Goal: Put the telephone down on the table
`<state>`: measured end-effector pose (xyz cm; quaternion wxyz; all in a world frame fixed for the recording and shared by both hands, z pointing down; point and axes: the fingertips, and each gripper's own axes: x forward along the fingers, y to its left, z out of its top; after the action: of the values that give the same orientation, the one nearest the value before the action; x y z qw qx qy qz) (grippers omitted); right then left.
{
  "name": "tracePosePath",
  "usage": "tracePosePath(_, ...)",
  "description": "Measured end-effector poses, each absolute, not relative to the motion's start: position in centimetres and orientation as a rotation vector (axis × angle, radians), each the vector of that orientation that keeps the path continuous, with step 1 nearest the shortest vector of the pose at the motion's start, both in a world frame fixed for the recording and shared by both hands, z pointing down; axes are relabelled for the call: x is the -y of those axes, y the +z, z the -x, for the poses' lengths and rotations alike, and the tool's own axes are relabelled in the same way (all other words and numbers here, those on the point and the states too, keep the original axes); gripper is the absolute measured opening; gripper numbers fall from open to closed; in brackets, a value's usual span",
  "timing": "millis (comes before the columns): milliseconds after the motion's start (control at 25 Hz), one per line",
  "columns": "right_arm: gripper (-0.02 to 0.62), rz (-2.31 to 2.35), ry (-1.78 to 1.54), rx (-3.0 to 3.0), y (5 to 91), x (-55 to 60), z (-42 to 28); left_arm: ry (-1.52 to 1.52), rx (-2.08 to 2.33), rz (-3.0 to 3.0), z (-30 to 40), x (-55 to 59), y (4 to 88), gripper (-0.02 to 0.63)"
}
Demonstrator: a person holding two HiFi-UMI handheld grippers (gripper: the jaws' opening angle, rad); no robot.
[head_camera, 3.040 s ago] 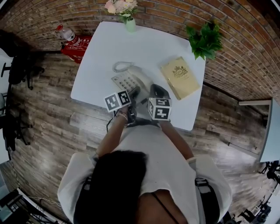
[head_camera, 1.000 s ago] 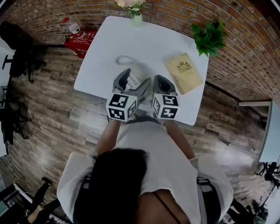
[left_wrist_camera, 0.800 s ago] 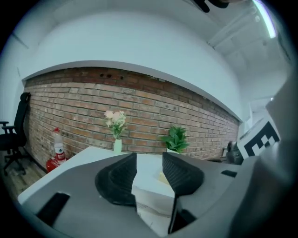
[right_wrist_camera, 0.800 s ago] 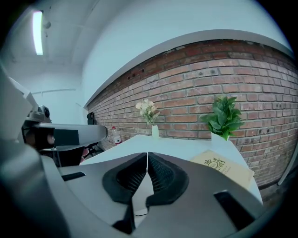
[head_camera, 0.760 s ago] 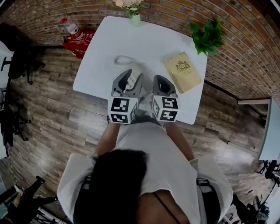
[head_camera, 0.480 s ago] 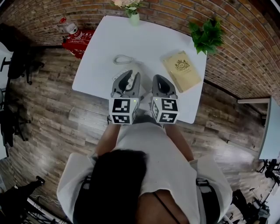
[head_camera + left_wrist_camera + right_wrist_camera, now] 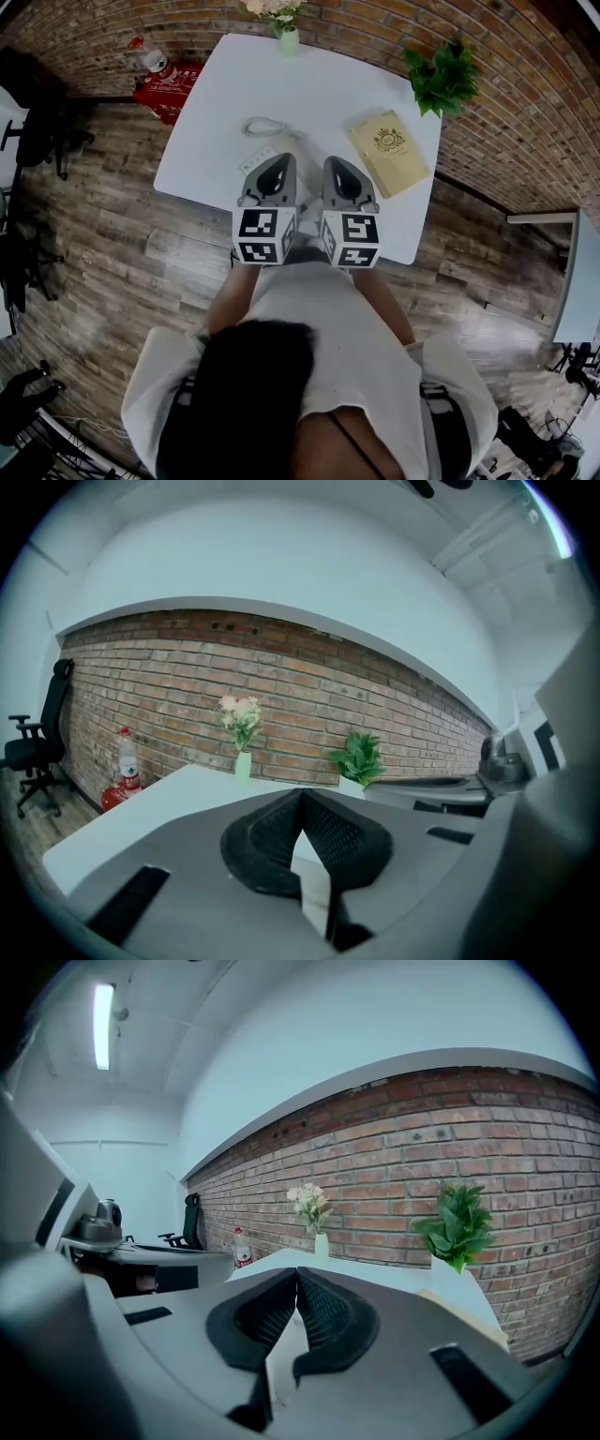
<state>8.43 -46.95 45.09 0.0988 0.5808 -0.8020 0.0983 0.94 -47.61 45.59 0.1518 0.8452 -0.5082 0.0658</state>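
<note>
The white telephone [image 7: 257, 157] lies on the white table [image 7: 328, 94], mostly hidden under my left gripper; only a corner of its keypad and its coiled cord [image 7: 265, 126] show. My left gripper [image 7: 279, 157] hangs over it near the table's front edge. Its jaws have just been closing and are now shut with nothing between them, as the left gripper view [image 7: 301, 794] shows. My right gripper [image 7: 335, 161] hovers beside it on the right, also shut and empty [image 7: 296, 1272]. Both point across the table toward the brick wall.
A tan book [image 7: 387, 152] lies at the table's right side. A potted plant [image 7: 442, 80] stands at the far right corner and a vase of flowers [image 7: 284, 36] at the far edge. A red item with a bottle [image 7: 167, 89] sits on the floor to the left.
The left gripper's jaws were wide apart over the telephone and have closed empty. Both grippers drew slightly back toward the person, and the left one now covers most of the phone.
</note>
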Motion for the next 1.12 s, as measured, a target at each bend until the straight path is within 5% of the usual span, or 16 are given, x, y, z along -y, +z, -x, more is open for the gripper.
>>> tracePosePath(1120,0.025,-1.554,0.304,2.375,46.9,44.5,-6.3,0.207,1.448,-2.368,-0.3,44.9,47.5,0.025)
